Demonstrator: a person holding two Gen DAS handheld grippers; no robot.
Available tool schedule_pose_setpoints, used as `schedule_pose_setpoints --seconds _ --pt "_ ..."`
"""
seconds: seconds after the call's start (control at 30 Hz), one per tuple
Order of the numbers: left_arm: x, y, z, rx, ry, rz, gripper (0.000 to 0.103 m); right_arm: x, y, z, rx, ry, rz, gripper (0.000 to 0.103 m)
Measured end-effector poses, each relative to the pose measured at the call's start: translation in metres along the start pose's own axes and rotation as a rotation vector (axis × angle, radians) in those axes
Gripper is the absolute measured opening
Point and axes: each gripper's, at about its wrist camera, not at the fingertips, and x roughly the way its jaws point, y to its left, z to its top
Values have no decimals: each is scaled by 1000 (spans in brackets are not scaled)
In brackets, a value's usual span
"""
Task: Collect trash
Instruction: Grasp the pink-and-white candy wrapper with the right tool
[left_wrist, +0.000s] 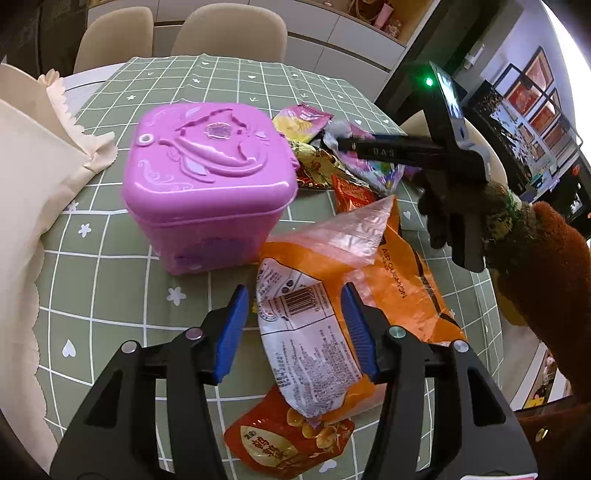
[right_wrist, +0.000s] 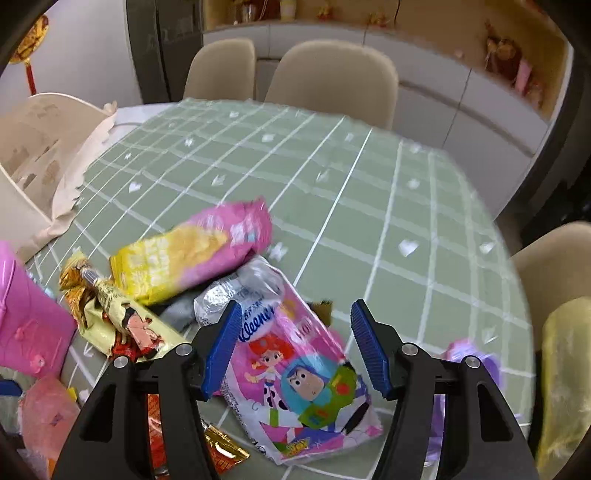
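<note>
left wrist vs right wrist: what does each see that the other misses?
Left wrist only: the pink bin's closed lid, an orange bag, a white barcode wrapper between the open left claw.

Right wrist only: a cartoon tissue pack under the open right claw.

Both: the green checked tablecloth, the yellow-pink snack bag, beige chairs.

Right gripper over a heap of wrappers

The right gripper (right_wrist: 293, 347) hangs with its blue jaws apart over a pink cartoon tissue pack (right_wrist: 295, 380) lying on the green checked tabletop (right_wrist: 369, 192). Farther left lie a pink-and-yellow snack bag (right_wrist: 192, 251) and a crumpled gold wrapper (right_wrist: 110, 314). A pink box (right_wrist: 26, 325) stands at the left edge, a cream paper bag (right_wrist: 40, 158) far left, and beige chairs (right_wrist: 332, 77) beyond the tabletop.
</note>
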Motion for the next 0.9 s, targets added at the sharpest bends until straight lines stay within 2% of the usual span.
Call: schedule_pose_setpoints --seconds 0.07,0.13,0.27,0.37,0.5,0.7,0.73,0.87,0.9 --pt "2 3 1 -8 6 -3 52 -5 7 -13 -13 -14 -15 56" --pt "3 7 0 -11 11 -4 52 -14 15 -25 -12 -15 -22 36" --pt "4 11 -1 -4 12 4 54 -47 12 -51 76 -38 -16 17" --pt "7 10 0 15 10 20 55 -81 5 -80 162 -61 -38 12" --pt "19 5 3 52 12 37 55 -113 -8 -121 274 -60 -78 11" --pt "38 -8 12 86 21 29 55 -148 -14 -176 341 -51 -131 10" --pt "41 -9 15 78 23 21 53 -152 -14 -181 347 -54 -133 10" --pt "45 -17 21 59 29 11 18 -170 -15 -196 378 -82 -137 10" --pt "43 -21 21 67 27 4 15 -175 -17 -199 386 -92 -140 10"
